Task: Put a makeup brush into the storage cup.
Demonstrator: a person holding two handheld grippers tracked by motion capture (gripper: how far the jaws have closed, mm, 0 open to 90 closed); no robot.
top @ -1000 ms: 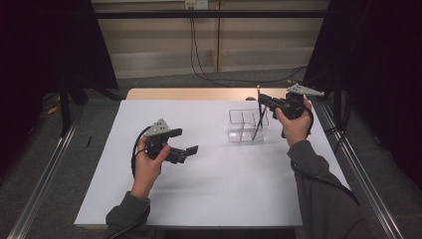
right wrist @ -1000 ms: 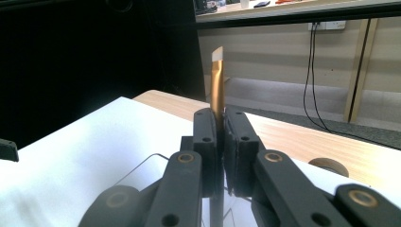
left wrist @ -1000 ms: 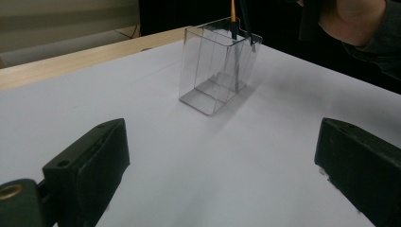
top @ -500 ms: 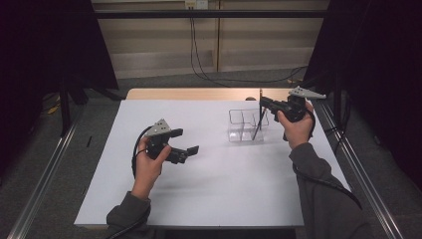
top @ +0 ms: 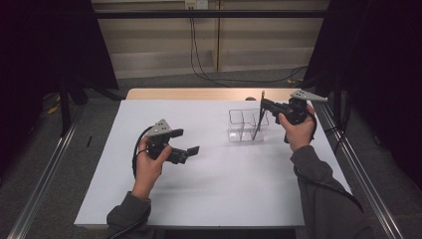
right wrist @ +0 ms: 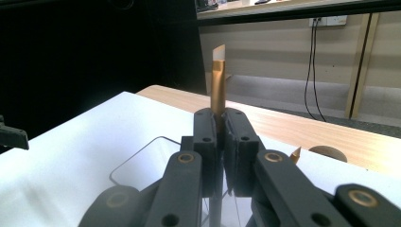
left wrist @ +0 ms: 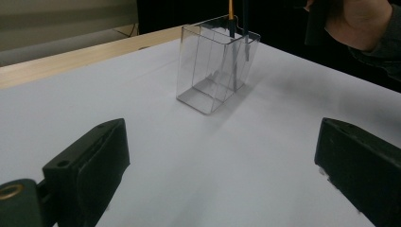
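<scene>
A clear plastic box (top: 242, 125) with inner dividers stands on the white table (top: 214, 194), right of centre. My right gripper (top: 262, 103) is above its right end, shut on a thin dark stick (top: 258, 128) that stands nearly upright with its lower end inside the box. In the right gripper view the jaws (right wrist: 221, 118) pinch the stick's gold upper part (right wrist: 218, 85), which ends in a slanted pale tip. My left gripper (top: 185, 142) hovers open over the table left of the box, nothing between its jaws (left wrist: 222, 142). The left gripper view shows the box (left wrist: 208, 71) ahead with two sticks in it.
A second gold pointed tip (right wrist: 295, 153) pokes up beside the right jaws. A bare wooden strip (top: 199, 93) runs along the table's far edge. Metal rails (top: 45, 169) flank both sides, and cables hang on the back wall (top: 191, 45).
The right gripper and its stick have edged very slightly to the right. The left gripper has kept still.
</scene>
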